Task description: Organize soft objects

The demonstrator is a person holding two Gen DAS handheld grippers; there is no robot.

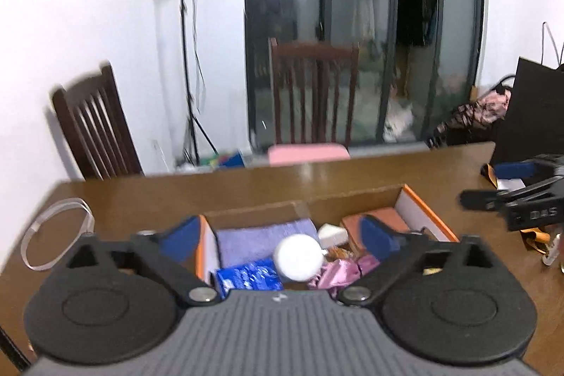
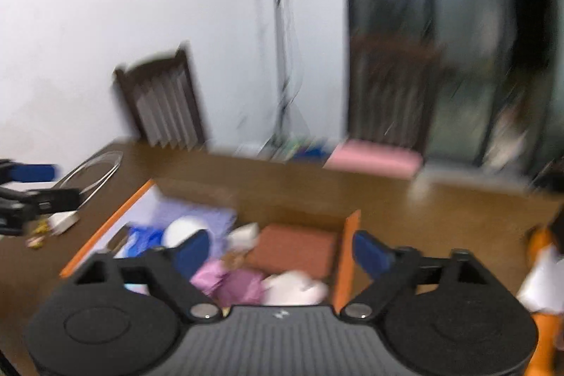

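Jaws apart, empty on left gripper (image 1: 278,235) and right gripper (image 2: 280,247) – both above box (image 1: 428,212); next pick: approach slowly, pinch soft item mid-body – avoid orange rim.

The box (image 1: 428,215) is the landmark: brown cardboard w/ orange rim and white inner wall. Inside it, at the left, a lilac towel (image 1: 261,240); on its near edge a blue packet (image 1: 248,277) w/ white print. A plain white round thing (image 1: 299,257) sits in the middle of the box, a pink crinkled wrap (image 1: 343,270) to the right of it, a rust-brown flat piece (image 1: 373,221) in the far right part. Under the box, a brown wood table (image 1: 352,171). Behind the box, dark brown slatted chairs (image 1: 313,94), one w/ a pink cushion (image 1: 308,153). Left gripper (image 1: 280,235) and right gripper (image 2: 282,249): black w/ blue pads.
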